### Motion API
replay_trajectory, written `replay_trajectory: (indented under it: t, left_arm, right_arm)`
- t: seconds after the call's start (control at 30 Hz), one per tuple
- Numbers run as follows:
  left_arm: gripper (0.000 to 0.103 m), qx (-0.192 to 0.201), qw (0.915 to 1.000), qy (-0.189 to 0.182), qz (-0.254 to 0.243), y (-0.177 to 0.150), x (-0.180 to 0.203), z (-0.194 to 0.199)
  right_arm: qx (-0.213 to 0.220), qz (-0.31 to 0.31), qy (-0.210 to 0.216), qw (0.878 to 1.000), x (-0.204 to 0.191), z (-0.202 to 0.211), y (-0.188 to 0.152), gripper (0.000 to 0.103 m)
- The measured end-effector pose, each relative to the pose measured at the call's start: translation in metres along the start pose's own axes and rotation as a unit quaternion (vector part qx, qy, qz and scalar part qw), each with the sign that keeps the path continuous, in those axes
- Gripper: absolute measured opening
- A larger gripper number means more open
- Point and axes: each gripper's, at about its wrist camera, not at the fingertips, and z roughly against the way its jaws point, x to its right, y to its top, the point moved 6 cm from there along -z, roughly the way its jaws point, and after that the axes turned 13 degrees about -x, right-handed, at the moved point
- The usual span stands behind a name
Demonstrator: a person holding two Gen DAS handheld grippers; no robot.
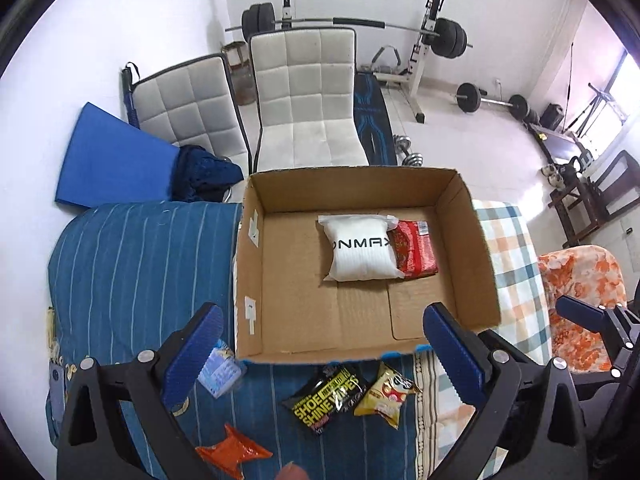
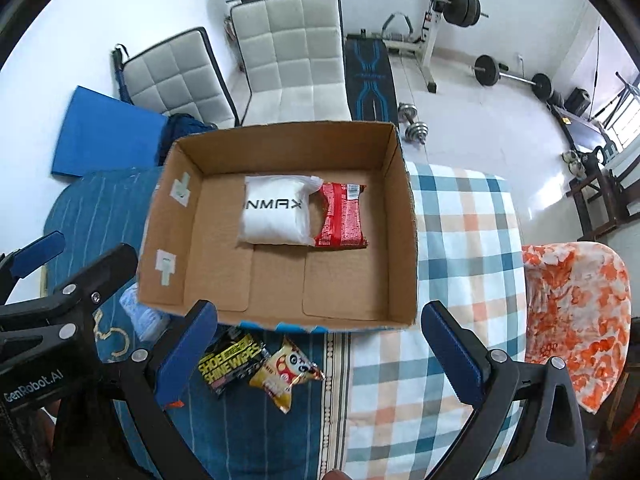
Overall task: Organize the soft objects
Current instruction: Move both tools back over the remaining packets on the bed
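Observation:
An open cardboard box [image 1: 288,320] [image 2: 224,280] stands on the bed. Inside lie a white soft pack [image 1: 362,250] [image 2: 276,212] and a red packet [image 1: 414,248] [image 2: 342,216] side by side. In front of the box lie a black wipes pack [image 1: 328,398] [image 2: 232,364], a yellow snack packet [image 1: 388,396] [image 2: 286,376], a light blue pack [image 1: 220,372] [image 2: 142,316] and an orange packet [image 1: 234,450]. My left gripper [image 1: 324,354] is open and empty above these. My right gripper [image 2: 318,354] is open and empty, just right of the left one.
The bed has a blue striped cover [image 1: 132,264] on the left and a checked cloth [image 2: 460,240] on the right. An orange patterned pillow [image 2: 576,312] lies at the right edge. Two white chairs [image 1: 304,96] and weight gear [image 1: 448,38] stand beyond.

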Motion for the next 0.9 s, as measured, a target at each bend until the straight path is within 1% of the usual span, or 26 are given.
replay_trajectory:
  t: [0.2,0.27,0.37,0.43,0.5,0.6,0.63,0.67,0.77,0.83,0.87,0.9]
  left_arm:
    - [0.103,0.020,0.9998,0.000,0.008,-0.021,-0.004,0.026]
    - [0.103,0.018,0.9997,0.001,0.018,-0.029,-0.009,0.029]
    - [0.103,0.009,0.9993,-0.004,0.037,-0.044,-0.018,0.025]
    - [0.103,-0.004,0.9993,0.001,0.036,-0.057,-0.023,0.015]
    - [0.103,-0.025,0.9987,0.020,0.039,-0.072,-0.031,-0.001]
    - [0.103,-0.068,0.9957,0.027,0.057,-0.095,-0.044,-0.036]
    - [0.103,-0.083,0.9939,0.031,0.067,-0.102,-0.050,-0.049]
    - [0.103,-0.095,0.9922,0.034,0.074,-0.109,-0.054,-0.062]
    - [0.103,-0.128,0.9873,0.053,0.078,-0.125,-0.064,-0.097]
    - [0.103,-0.140,0.9855,0.074,0.062,-0.131,-0.067,-0.116]
    - [0.103,-0.144,0.9848,0.083,0.049,-0.132,-0.067,-0.123]
    - [0.103,-0.147,0.9843,0.089,0.039,-0.133,-0.067,-0.128]
  right_arm:
    - [0.010,0.008,0.019,1.000,-0.003,0.021,-0.025,0.103]
    - [0.003,0.013,0.020,1.000,-0.003,0.020,-0.037,0.103]
    - [-0.026,0.021,0.025,0.999,-0.004,0.003,-0.054,0.103]
    - [-0.068,0.024,0.025,0.997,-0.003,-0.024,-0.068,0.103]
    - [-0.101,0.008,0.035,0.994,0.001,-0.052,-0.079,0.103]
    - [-0.154,-0.045,0.077,0.984,0.008,-0.101,-0.091,0.103]
    - [-0.171,-0.077,0.096,0.978,0.011,-0.123,-0.095,0.103]
    - [-0.178,-0.095,0.099,0.975,0.012,-0.138,-0.097,0.103]
    - [-0.190,-0.143,0.108,0.965,0.012,-0.180,-0.101,0.096]
    - [-0.208,-0.181,0.127,0.953,0.009,-0.209,-0.105,0.092]
    - [-0.216,-0.192,0.135,0.948,0.007,-0.219,-0.107,0.086]
    - [-0.222,-0.198,0.143,0.944,0.005,-0.227,-0.107,0.082]
